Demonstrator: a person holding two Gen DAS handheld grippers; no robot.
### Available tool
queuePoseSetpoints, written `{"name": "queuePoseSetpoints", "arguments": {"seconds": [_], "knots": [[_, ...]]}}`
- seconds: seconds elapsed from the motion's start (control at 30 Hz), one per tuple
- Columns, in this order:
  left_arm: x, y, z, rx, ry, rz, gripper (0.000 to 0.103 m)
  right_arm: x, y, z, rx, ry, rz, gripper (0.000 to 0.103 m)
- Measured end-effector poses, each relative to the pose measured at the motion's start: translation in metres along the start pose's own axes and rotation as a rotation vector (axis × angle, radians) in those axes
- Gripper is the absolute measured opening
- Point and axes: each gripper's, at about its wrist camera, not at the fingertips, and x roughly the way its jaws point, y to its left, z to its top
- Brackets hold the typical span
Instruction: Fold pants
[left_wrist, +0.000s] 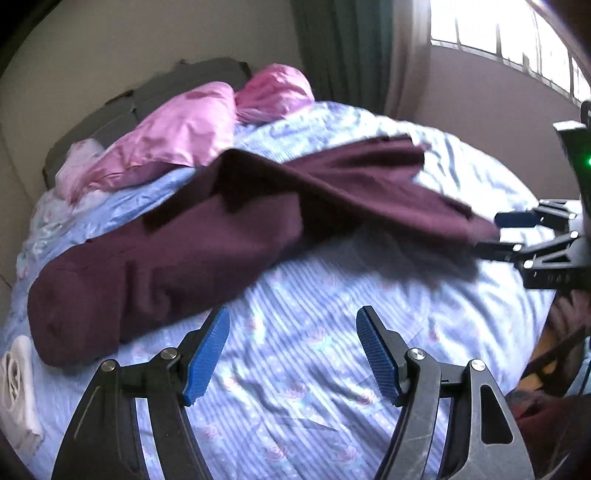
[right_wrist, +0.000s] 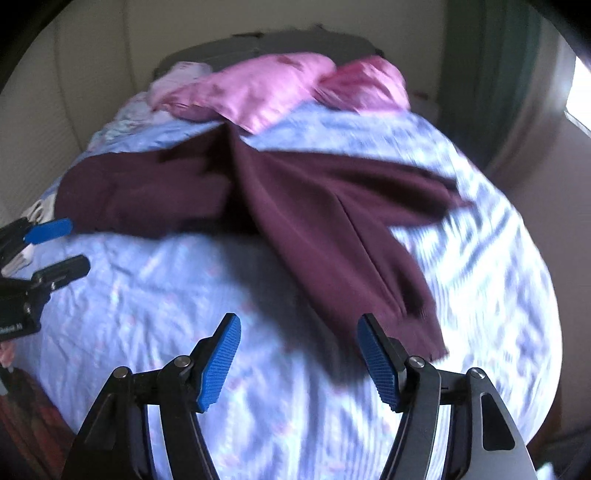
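Dark maroon pants (left_wrist: 207, 236) lie spread on a bed with a light blue patterned sheet (left_wrist: 303, 317). The waist end is at the left and the legs fan toward the right in the left wrist view. My left gripper (left_wrist: 291, 350) is open and empty above the sheet, just short of the pants. My right gripper (right_wrist: 299, 354) is open and empty, with a leg hem (right_wrist: 417, 317) lying just beyond its right finger. The pants also show in the right wrist view (right_wrist: 295, 199). Each gripper shows in the other's view: right (left_wrist: 506, 232), left (right_wrist: 62, 243).
Pink pillows (left_wrist: 177, 136) lie at the head of the bed before a grey headboard (left_wrist: 147, 96). A white garment (left_wrist: 18, 380) lies at the bed's left edge. A green curtain (left_wrist: 343, 48) and a window (left_wrist: 517, 40) are at the right.
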Motion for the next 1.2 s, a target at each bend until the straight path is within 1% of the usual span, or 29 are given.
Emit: {"name": "queuePoseSetpoints", "arguments": {"seconds": [0.07,0.1,0.2,0.23,0.3,0.33,0.43,0.47,0.5,0.53,0.57,0.6,0.63,0.7,0.73,0.77,0.8,0.87,0.93,1.0,1.07,1.1,1.17,1.2], "knots": [[0.009,-0.005,-0.001,-0.006,0.017,-0.019,0.07,0.01,-0.012,-0.011,0.015,0.017,-0.022,0.063],[0.016,-0.008,-0.001,-0.018,0.037,-0.042,0.07,0.015,-0.016,-0.014,0.013,0.024,-0.03,0.062],[0.031,-0.014,0.001,-0.055,0.075,-0.082,0.07,0.027,-0.023,-0.021,-0.001,0.037,-0.057,0.062],[0.036,-0.015,0.001,-0.058,0.085,-0.089,0.07,0.034,-0.028,-0.023,-0.009,0.049,-0.084,0.062],[0.044,-0.019,0.001,-0.048,0.098,-0.083,0.07,0.048,-0.03,-0.023,-0.037,0.069,-0.12,0.054],[0.049,-0.02,0.0,-0.039,0.103,-0.074,0.07,0.054,-0.03,-0.023,-0.062,0.078,-0.138,0.053],[0.059,-0.02,0.002,-0.025,0.117,-0.054,0.07,0.073,-0.026,-0.022,-0.153,0.114,-0.226,0.033],[0.062,-0.018,0.002,-0.026,0.119,-0.049,0.07,0.077,-0.027,-0.021,-0.163,0.126,-0.234,0.018],[0.063,-0.016,0.003,-0.027,0.119,-0.047,0.07,0.077,-0.028,-0.019,-0.16,0.131,-0.227,0.012],[0.065,-0.012,0.005,-0.028,0.115,-0.044,0.07,0.075,-0.032,-0.014,-0.142,0.129,-0.209,0.01],[0.066,-0.007,0.008,-0.031,0.106,-0.035,0.07,0.068,-0.038,-0.007,-0.114,0.108,-0.198,0.009],[0.066,-0.002,0.011,-0.036,0.098,-0.026,0.07,0.057,-0.046,0.002,-0.076,0.068,-0.193,0.008],[0.068,0.003,0.015,-0.043,0.092,-0.019,0.07,0.04,-0.058,0.017,-0.029,0.0,-0.201,0.008],[0.072,0.015,0.028,-0.069,0.077,0.005,0.07,0.019,-0.075,0.041,0.021,-0.083,-0.219,0.007],[0.074,0.019,0.035,-0.076,0.072,0.013,0.07,0.006,-0.088,0.063,0.051,-0.137,-0.244,0.007],[0.076,0.022,0.044,-0.078,0.061,0.022,0.07,0.002,-0.093,0.075,0.056,-0.157,-0.265,0.007],[0.077,0.023,0.054,-0.077,0.041,0.032,0.07,-0.002,-0.1,0.098,0.054,-0.188,-0.319,0.007],[0.079,0.024,0.073,-0.068,0.008,0.043,0.07,0.001,-0.102,0.129,0.018,-0.213,-0.377,0.006],[0.085,0.025,0.093,-0.055,-0.014,0.069,0.071,0.012,-0.104,0.167,-0.011,-0.208,-0.445,0.006],[0.099,0.03,0.116,-0.043,-0.024,0.112,0.072,0.029,-0.111,0.198,-0.004,-0.175,-0.498,0.006],[0.118,0.037,0.137,-0.06,-0.013,0.12,0.072,0.045,-0.122,0.218,0.028,-0.141,-0.536,0.006],[0.127,0.041,0.144,-0.083,-0.001,0.124,0.072,0.059,-0.133,0.229,0.061,-0.111,-0.551,0.006],[0.148,0.048,0.154,-0.135,0.035,0.115,0.072,0.085,-0.15,0.24,0.107,-0.064,-0.566,0.006],[0.158,0.05,0.155,-0.155,0.054,0.106,0.072,0.093,-0.156,0.239,0.112,-0.047,-0.57,0.006]]}}
